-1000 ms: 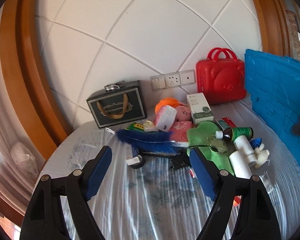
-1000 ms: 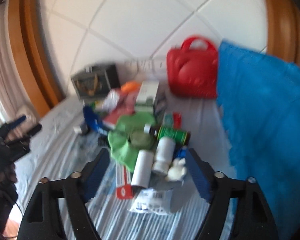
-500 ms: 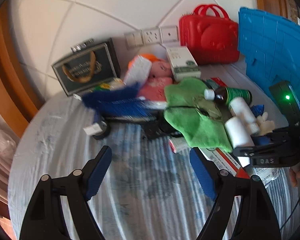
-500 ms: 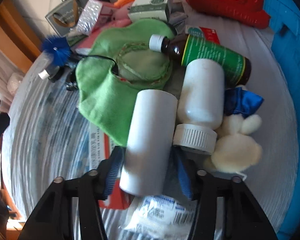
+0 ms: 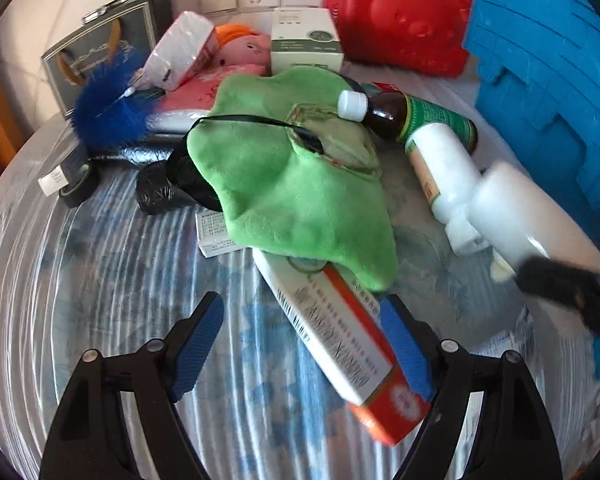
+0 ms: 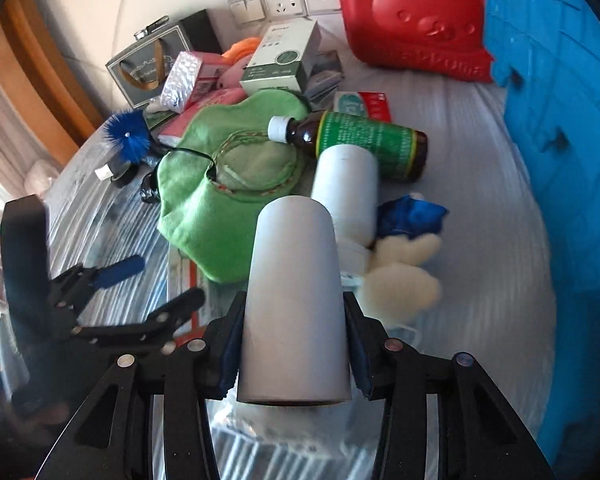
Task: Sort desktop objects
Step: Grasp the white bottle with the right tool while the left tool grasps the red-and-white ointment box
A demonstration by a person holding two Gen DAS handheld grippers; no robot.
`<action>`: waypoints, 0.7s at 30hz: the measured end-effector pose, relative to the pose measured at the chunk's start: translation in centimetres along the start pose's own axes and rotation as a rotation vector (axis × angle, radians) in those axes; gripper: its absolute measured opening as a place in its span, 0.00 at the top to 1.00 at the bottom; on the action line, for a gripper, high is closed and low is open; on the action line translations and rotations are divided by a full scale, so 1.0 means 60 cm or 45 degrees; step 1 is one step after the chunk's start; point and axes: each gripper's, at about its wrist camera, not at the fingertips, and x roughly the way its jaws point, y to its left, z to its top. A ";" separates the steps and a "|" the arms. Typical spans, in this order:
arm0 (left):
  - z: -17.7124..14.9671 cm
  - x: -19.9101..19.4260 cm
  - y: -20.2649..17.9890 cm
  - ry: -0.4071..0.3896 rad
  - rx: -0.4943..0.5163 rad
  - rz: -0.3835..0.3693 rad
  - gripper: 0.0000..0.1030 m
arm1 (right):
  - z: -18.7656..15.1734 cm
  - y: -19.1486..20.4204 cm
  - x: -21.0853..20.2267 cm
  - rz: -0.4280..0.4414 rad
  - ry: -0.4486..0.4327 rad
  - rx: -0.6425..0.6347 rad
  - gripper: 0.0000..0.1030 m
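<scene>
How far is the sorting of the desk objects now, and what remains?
Nothing looks sorted yet. The right gripper is shut on the white cylinder. The left gripper is open over the orange-and-white box. The green cloth, brown bottle, white bottle and blue duster lie in one pile.

Left tool (image 5: 302,344): jaws wide apart, low over the table (image 5: 100,280); nothing between the pads.
Long box (image 5: 340,344): white and orange, lying diagonally, its near end beside the right pad.
Green cloth (image 5: 296,192): covers the box's far end.
White cylinder (image 5: 528,216): held off the surface at right by the right tool (image 5: 572,292).
Brown bottle (image 5: 412,120): lying behind a white bottle (image 5: 444,172).
</scene>
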 end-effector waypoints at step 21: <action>-0.009 -0.171 0.059 -0.290 0.205 0.136 0.60 | -0.008 0.049 -0.098 0.013 -0.173 -0.099 0.58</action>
